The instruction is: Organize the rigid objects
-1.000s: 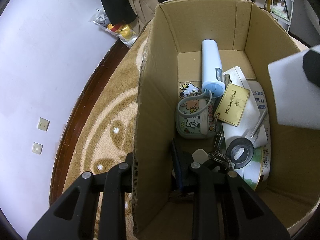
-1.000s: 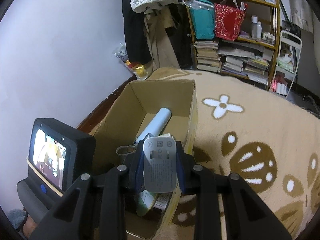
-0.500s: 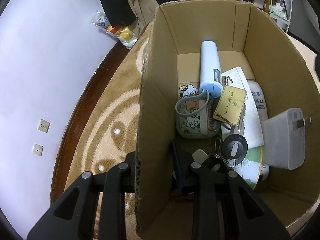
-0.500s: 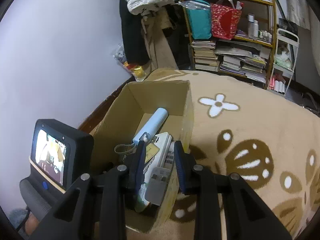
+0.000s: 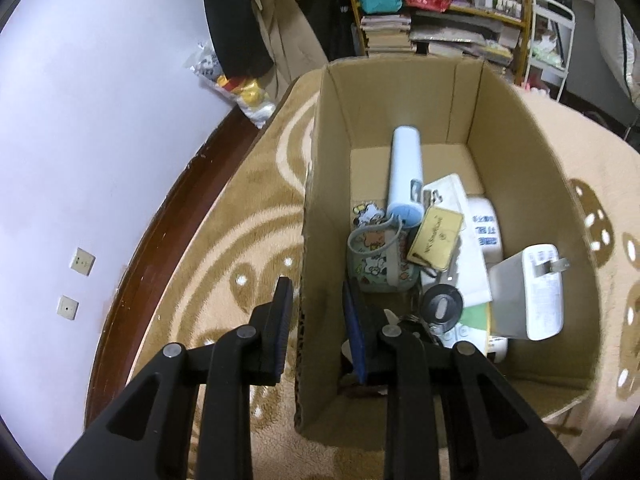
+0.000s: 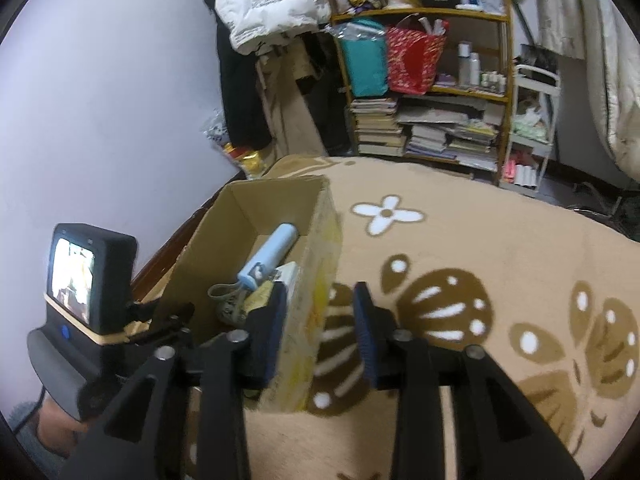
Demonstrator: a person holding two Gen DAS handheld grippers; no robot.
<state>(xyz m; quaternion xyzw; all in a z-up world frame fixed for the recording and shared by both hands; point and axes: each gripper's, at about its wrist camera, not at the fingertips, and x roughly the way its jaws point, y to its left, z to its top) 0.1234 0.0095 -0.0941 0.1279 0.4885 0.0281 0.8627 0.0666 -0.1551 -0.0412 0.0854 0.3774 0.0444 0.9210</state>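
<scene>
We judge the step in hand to be steadying the open brown cardboard box on the tan patterned rug while the next rigid thing is fetched. The left gripper straddles the box's near-left wall; its jaws stand a little apart, one outside and one inside, and we cannot tell whether the pads actually press the cardboard. To do this well, we close firmly on that wall and keep the box flat so nothing inside slides. The right gripper hangs above the box's outer right side with its jaws wide apart and nothing between them, so we judge it free to look for further items; none shows on the rug ahead of it.

Inside the box, ahead of the left jaws: a pale blue cylindrical bottle lies lengthwise toward the far wall. A white block-shaped plug charger leans against the right wall, prongs up. A cartoon-printed grey pouch sits just beyond the inner jaw, with a gold card tag beside it on white paper packets. A round black fob lies nearest the jaws, to their right.
</scene>
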